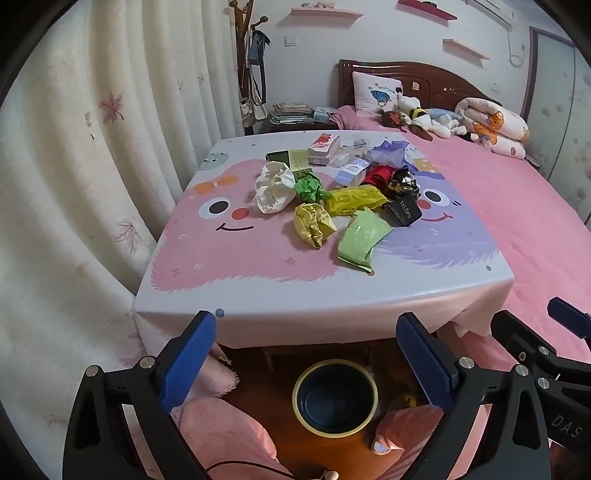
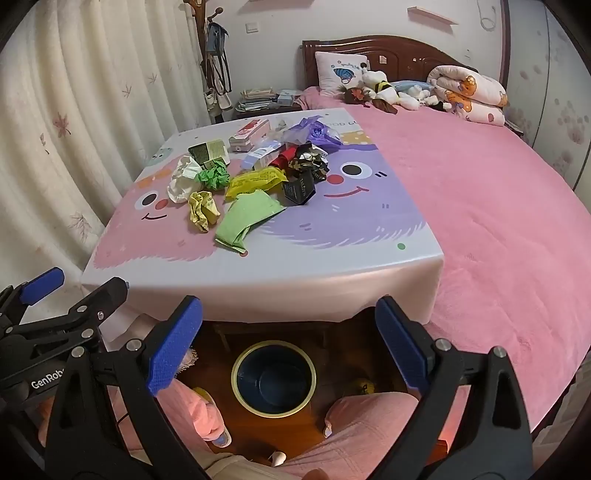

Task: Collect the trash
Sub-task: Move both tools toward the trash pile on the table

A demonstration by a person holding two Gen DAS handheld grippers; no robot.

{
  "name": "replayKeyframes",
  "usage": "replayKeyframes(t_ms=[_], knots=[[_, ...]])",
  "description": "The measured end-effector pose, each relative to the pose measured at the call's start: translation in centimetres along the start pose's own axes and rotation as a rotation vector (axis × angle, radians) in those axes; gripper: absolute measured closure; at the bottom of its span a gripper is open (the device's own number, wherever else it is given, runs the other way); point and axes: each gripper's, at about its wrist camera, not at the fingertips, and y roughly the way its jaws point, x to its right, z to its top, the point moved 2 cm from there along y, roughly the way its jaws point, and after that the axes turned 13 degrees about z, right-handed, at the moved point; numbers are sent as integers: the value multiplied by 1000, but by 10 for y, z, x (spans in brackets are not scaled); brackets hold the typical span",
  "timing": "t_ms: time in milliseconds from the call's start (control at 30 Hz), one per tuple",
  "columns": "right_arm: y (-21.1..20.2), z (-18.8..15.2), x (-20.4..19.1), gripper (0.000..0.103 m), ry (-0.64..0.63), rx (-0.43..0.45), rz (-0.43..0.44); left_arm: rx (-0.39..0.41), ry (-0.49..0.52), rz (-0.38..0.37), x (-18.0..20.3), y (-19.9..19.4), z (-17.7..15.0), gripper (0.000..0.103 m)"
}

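Blue-padded left gripper (image 1: 306, 354) and right gripper (image 2: 288, 338) hover spread wide, empty, above the round yellow-rimmed navy bin (image 2: 274, 376), short of the crumpled trash pile (image 1: 332, 192).

A bedroom. On the left side of the frame hang long cream curtains (image 1: 74, 155) with small pink leaves on them. A big bed (image 2: 480, 206) with a soft pink cover fills the right side. Its dark wooden headboard (image 1: 424, 83) stands at the top, against a pale wall. A pink pillow (image 1: 375, 94), some soft toys (image 1: 421, 116) and a rolled-up blanket (image 1: 491, 123) lie by the headboard. Thin pink shelves (image 1: 325, 12) sit high on the wall. A wooden coat stand (image 2: 207, 51) is in the upper middle, next to a low bedside table (image 1: 295, 116) piled with books. The floor (image 2: 295, 432) at the bottom is brown wood.
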Motion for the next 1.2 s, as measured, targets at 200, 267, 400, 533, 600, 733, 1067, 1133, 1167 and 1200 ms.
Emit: replayKeyframes(t_ms=[200, 267, 400, 533, 600, 733, 1067, 1133, 1167, 1200], knots=[[2, 0, 0, 9, 1, 1, 0, 2, -2, -3, -2, 1, -1, 4], [2, 0, 0, 9, 1, 1, -1, -1, -2, -5, -3, 2, -1, 4], [2, 0, 0, 9, 2, 2, 0, 1, -1, -4, -3, 1, -1, 4], [2, 0, 0, 9, 3, 2, 1, 0, -5, -7, -4, 2, 0, 4], [2, 0, 0, 9, 3, 2, 1, -1, -4, -7, -4, 2, 0, 4], [2, 0, 0, 9, 3, 1, 2, 0, -4, -8, -4, 2, 0, 4], [4, 2, 0, 9, 7, 4, 5, -2, -6, -10, -3, 2, 0, 4], [3, 1, 1, 9, 8, 4, 6, -5, -2, -13, 1, -1, -2, 4], [3, 1, 1, 9, 9, 4, 6, -6, -1, -14, 2, -1, -2, 4], [3, 1, 2, 9, 9, 5, 7, -7, 0, -15, 3, -1, -2, 4]])
